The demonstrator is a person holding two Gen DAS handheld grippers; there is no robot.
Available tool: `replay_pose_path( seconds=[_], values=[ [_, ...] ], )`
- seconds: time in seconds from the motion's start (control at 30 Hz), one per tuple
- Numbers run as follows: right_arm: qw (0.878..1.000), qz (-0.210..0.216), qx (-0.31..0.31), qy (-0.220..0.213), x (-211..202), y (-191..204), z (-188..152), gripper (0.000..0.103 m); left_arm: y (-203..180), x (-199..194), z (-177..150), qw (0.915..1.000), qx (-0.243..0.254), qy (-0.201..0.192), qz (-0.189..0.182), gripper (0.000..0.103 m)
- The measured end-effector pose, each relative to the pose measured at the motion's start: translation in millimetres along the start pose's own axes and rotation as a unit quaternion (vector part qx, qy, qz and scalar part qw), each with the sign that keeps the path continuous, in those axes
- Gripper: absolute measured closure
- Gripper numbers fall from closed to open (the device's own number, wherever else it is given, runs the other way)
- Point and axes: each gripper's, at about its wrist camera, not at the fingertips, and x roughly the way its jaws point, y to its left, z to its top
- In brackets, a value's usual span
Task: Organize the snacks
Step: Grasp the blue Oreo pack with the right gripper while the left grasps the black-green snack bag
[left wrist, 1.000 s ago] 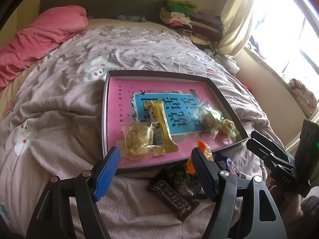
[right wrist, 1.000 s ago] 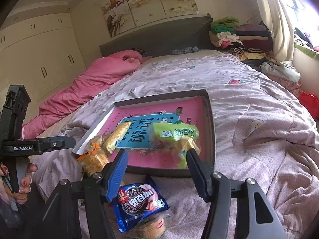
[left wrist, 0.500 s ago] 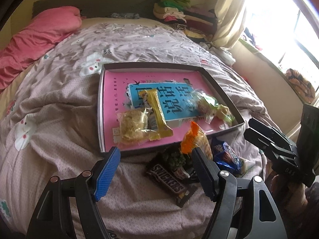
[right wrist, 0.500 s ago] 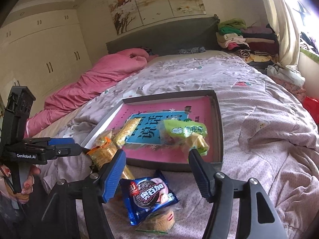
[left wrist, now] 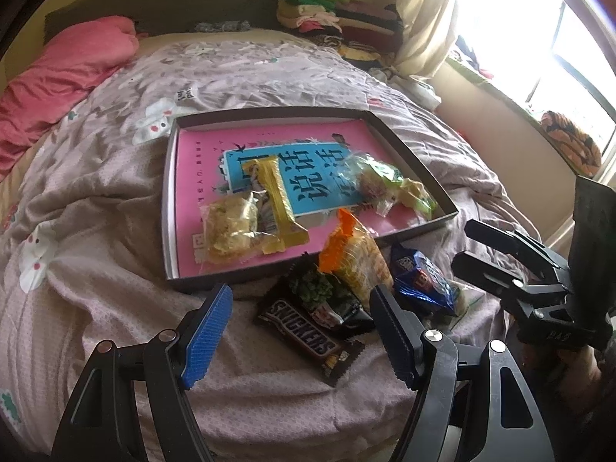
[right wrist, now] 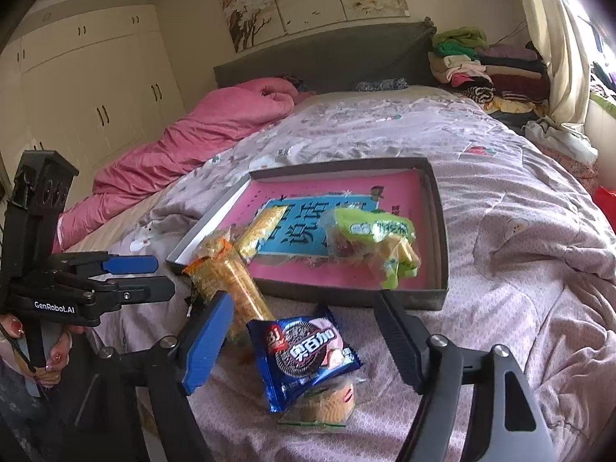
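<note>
A grey-rimmed box (left wrist: 169, 208) with a pink floor lies on the bed and holds a yellow bar (left wrist: 279, 196), a clear cracker pack (left wrist: 230, 227) and green packets (left wrist: 385, 181). In front of it lie a Snickers bar (left wrist: 304, 337), an orange snack bag (left wrist: 356, 256), a dark packet (left wrist: 327, 300) and a blue cookie pack (left wrist: 421, 279). My left gripper (left wrist: 298, 327) is open and empty above the Snickers bar. My right gripper (right wrist: 300, 331) is open and empty over the blue cookie pack (right wrist: 304, 354), with a small clear cookie pack (right wrist: 327, 404) beneath. The box (right wrist: 442, 231) lies just beyond.
The bed has a rumpled mauve quilt (left wrist: 96, 192) with a pink duvet (right wrist: 215, 131) at the far left. Folded clothes (right wrist: 485, 73) are stacked by the headboard. A window and curtain (left wrist: 500, 38) stand on the right, wardrobes (right wrist: 88, 88) on the left.
Both grippers have drawn back toward the foot of the bed, away from the box. More of the loose snacks in front of the box now shows. Both stay open.
</note>
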Motion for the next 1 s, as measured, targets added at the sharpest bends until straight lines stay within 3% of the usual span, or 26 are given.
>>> replay_pose_path(
  seconds=[0.53, 1.0],
  values=[
    [0.998, -0.007, -0.013, 0.053, 16.0, -3.3, -11.2, 0.026, -17.8, 19.6, -10.4, 0.9989, 0.029, 0.033, -0.014, 0.028],
    [0.995, 0.003, -0.027, 0.097, 44.1, -5.8, -16.5, 0.026, -9.9, 36.8, -7.1, 0.9989, 0.017, 0.042, -0.013, 0.028]
  ],
)
